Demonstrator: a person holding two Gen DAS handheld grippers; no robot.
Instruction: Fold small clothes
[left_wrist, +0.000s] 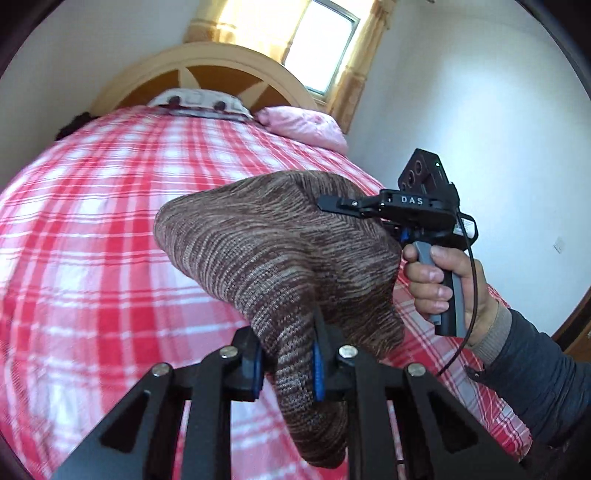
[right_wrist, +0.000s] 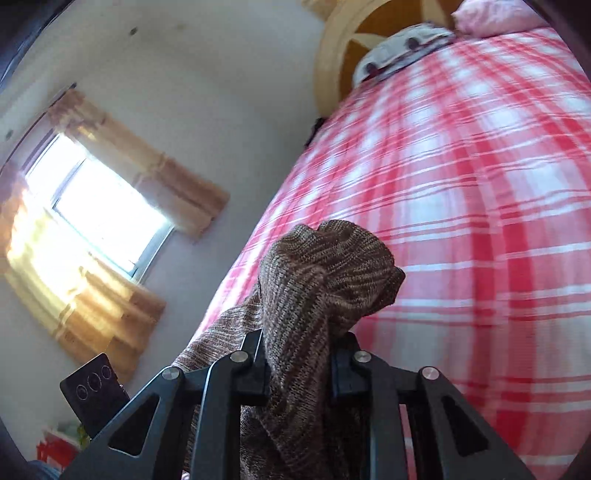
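Observation:
A brown marled knit garment (left_wrist: 273, 251) hangs lifted above the bed, held by both grippers. My left gripper (left_wrist: 288, 365) is shut on one bunched end of it, blue pads (left_wrist: 317, 369) pressing the knit. My right gripper (left_wrist: 332, 205) shows in the left wrist view, held by a hand at the right, its tip against the garment's upper right part. In the right wrist view my right gripper (right_wrist: 299, 365) is shut on a fold of the same knit garment (right_wrist: 325, 273), which bulges up between the fingers.
A red and white plaid bedspread (left_wrist: 110, 221) covers the bed below. A pink pillow (left_wrist: 306, 125) and a patterned pillow (left_wrist: 199, 101) lie by the wooden headboard (left_wrist: 207, 70). A curtained window (right_wrist: 103, 210) and white walls stand behind.

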